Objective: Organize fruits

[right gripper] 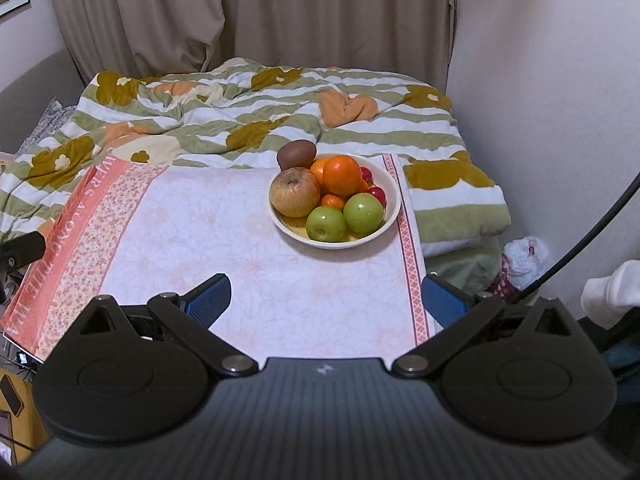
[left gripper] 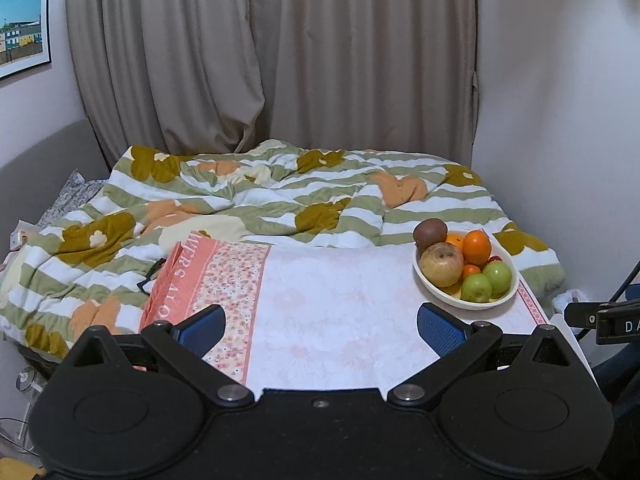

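A white bowl (right gripper: pixel 394 204) stands on the pink cloth-covered table (right gripper: pixel 200 232) near its far right corner. It holds a brownish apple (right gripper: pixel 295 192), an orange (right gripper: pixel 342 175), two green apples (right gripper: pixel 326 224), a small tangerine (right gripper: pixel 333 201), small red fruits (right gripper: pixel 377 193), and a kiwi (right gripper: pixel 297 154) on the far rim. The bowl also shows in the left wrist view (left gripper: pixel 440 294). My right gripper (right gripper: pixel 326 300) is open and empty, well short of the bowl. My left gripper (left gripper: pixel 320 326) is open and empty, to the left of the bowl.
A bed with a striped flowered quilt (left gripper: pixel 260 200) lies behind the table. Curtains (left gripper: pixel 260 60) hang at the back. The wall (right gripper: pixel 560 100) is close on the right, with bags (right gripper: pixel 524 260) on the floor beside the table.
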The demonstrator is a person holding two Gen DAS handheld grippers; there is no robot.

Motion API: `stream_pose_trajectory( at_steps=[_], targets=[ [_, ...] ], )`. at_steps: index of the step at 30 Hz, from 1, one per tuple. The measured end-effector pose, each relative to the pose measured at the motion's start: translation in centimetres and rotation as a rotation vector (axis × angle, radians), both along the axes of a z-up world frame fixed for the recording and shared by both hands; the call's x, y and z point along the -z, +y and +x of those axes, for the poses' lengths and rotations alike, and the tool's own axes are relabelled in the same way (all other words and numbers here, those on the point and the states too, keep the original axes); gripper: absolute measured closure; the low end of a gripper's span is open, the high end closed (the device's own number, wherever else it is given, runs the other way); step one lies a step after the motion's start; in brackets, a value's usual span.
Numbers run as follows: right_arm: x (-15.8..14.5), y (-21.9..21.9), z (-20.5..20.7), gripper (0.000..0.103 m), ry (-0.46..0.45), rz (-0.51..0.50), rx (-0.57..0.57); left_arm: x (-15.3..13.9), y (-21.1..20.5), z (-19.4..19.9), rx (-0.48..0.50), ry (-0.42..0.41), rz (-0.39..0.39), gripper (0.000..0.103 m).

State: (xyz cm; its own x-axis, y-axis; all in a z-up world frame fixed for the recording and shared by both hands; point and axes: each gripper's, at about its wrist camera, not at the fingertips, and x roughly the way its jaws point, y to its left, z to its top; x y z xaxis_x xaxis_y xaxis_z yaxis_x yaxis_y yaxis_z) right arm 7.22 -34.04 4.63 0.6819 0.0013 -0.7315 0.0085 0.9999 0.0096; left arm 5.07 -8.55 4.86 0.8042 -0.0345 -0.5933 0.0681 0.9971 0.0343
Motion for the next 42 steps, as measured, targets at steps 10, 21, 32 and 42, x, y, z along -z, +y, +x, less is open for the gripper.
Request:
stream_pose_trajectory(
  at_steps=[10, 21, 32, 42],
  targets=[
    [-0.4, 1.1, -0.1, 0.0, -0.006, 0.0, 0.004, -0.2, 0.6, -0.2, 0.023, -0.015, 0.013, 0.0],
    [-0.7, 1.6, 0.0, 0.0, -0.005, 0.002, 0.007, -0.3, 1.2, 0.0, 0.028, -0.015, 0.016, 0.0],
    [-0.9, 2.0, 0.4, 0.0, -0.005, 0.005, 0.015, -0.3, 1.6, 0.4, 0.031, -0.021, 0.013, 0.0],
    [-0.9, 2.0, 0.4, 0.0, -0.004, 0.006, 0.015, -0.3, 1.8, 0.8, 0.029, -0.018, 0.013, 0.0]
  ],
)
